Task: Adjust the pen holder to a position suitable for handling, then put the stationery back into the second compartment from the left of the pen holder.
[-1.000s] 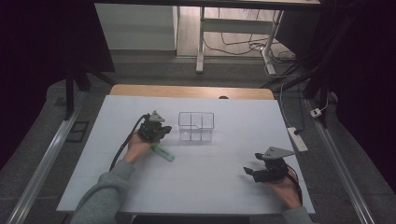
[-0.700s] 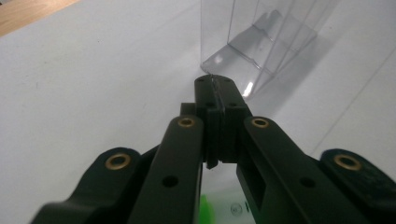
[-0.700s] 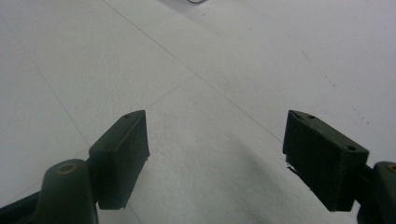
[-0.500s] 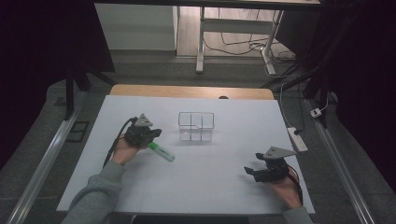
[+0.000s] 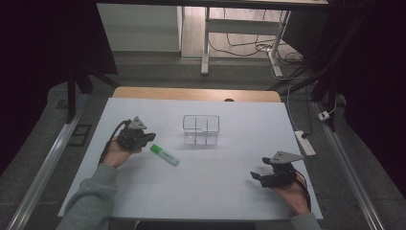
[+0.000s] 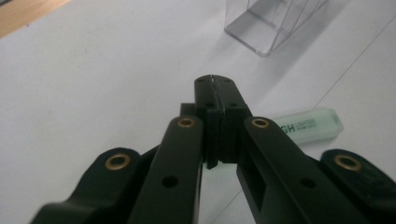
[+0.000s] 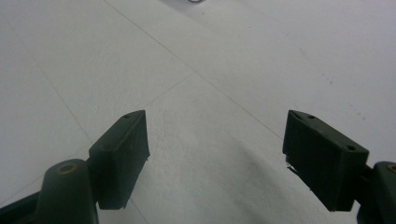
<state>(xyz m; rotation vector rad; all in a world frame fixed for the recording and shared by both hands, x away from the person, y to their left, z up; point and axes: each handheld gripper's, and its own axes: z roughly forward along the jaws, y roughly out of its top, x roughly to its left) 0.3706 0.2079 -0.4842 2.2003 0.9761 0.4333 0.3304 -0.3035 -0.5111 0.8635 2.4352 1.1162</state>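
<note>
While the left gripper sat with jaws together and the right gripper gaped empty, the green highlighter lay left of the clear organizer: light, rigid, probably slick, best pinched mid-barrel.

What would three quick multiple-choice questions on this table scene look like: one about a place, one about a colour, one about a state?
1. Where does the highlighter lie?
A. inside the clear box
B. on the white table, between the left claw and the clear box
C. under the right claw

2. What colour is the highlighter?
A. light green
B. red
C. black

3. How do the jaws of the right claw stand?
A. closed on the highlighter
B. closed on nothing
C. open, with nothing between them

Answers:
1 B: the high view shows it flat on the table, just right of the left claw, short of the clear box.
2 A: its body is pale green.
3 C: the right claw's own view shows bare table between them.
</note>
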